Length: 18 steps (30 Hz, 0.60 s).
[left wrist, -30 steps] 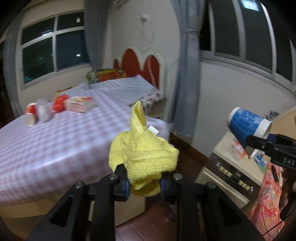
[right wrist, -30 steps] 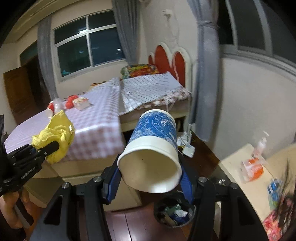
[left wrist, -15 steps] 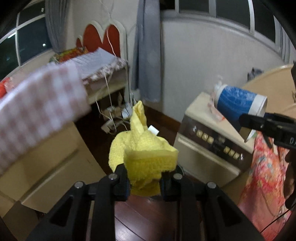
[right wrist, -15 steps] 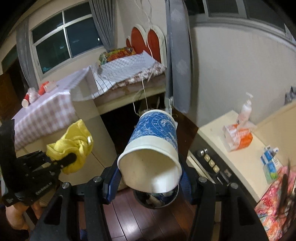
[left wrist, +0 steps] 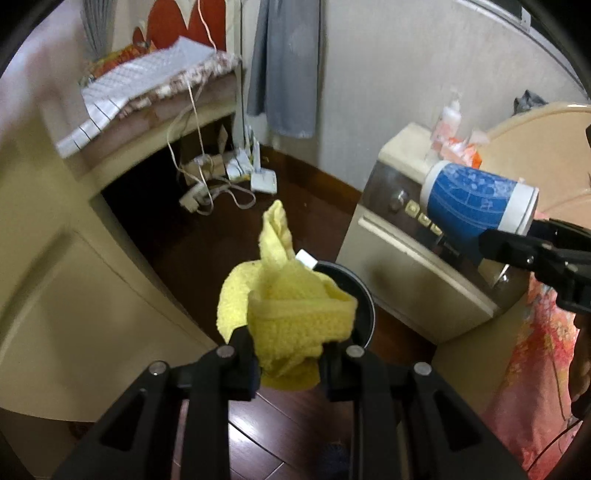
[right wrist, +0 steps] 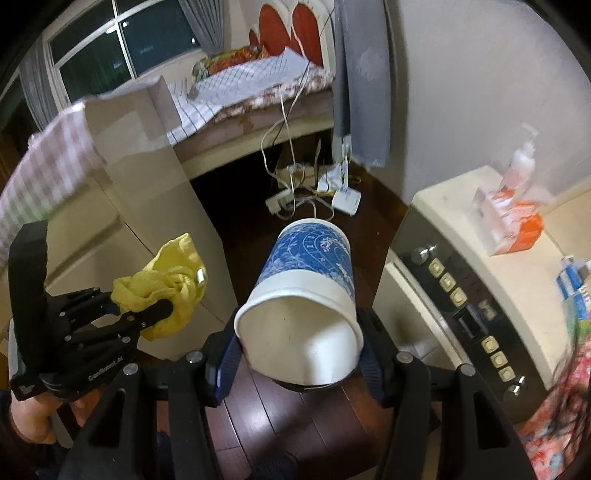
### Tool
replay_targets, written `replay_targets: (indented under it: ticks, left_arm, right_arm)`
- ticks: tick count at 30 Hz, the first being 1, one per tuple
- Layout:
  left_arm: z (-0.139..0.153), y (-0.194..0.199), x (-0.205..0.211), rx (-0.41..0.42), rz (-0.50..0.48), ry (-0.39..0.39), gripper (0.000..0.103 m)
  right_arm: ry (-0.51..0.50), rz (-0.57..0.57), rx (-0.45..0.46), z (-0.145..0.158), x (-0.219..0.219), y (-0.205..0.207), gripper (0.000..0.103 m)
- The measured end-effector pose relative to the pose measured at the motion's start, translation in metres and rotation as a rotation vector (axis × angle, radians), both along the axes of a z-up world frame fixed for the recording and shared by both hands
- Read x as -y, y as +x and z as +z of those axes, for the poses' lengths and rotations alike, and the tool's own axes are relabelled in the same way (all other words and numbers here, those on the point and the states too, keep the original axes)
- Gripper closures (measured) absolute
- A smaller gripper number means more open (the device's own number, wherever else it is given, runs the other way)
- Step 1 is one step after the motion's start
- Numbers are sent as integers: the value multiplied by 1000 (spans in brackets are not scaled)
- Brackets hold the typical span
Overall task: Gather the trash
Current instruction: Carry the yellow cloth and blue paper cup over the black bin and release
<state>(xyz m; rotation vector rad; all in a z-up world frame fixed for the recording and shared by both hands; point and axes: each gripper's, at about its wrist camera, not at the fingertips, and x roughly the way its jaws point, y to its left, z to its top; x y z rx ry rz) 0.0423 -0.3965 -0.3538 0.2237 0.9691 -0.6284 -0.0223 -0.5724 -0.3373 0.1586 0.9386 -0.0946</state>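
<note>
Yellow cloth point(left wrist: 291, 317) clamped in left tool point(left wrist: 288, 363)

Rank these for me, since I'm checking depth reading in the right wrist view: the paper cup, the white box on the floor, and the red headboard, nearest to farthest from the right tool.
1. Paper cup: gripped in the right tool, centre.
2. White box: on the floor beyond the cup, among cables.
3. Red headboard: top centre, against the far wall.

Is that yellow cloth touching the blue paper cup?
Apart. The right wrist view shows dark floor between the yellow cloth in the left gripper and the blue paper cup.
</note>
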Motion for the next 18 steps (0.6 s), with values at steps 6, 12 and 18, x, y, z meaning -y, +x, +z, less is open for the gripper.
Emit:
replay_targets:
  ticks: [6, 12, 18]
  left_arm:
    - [-48, 17, 12, -79, -19, 33, 78]
    - [-92, 32, 28, -160, -44, 60, 77]
    - [-134, 40, 44, -212, -72, 106, 77]
  right_arm:
    - [25, 6, -93, -64, 13, 23, 44]
    - [33, 48, -174, -123, 22, 45, 44]
    - [42, 95, -262, -180, 27, 62, 44]
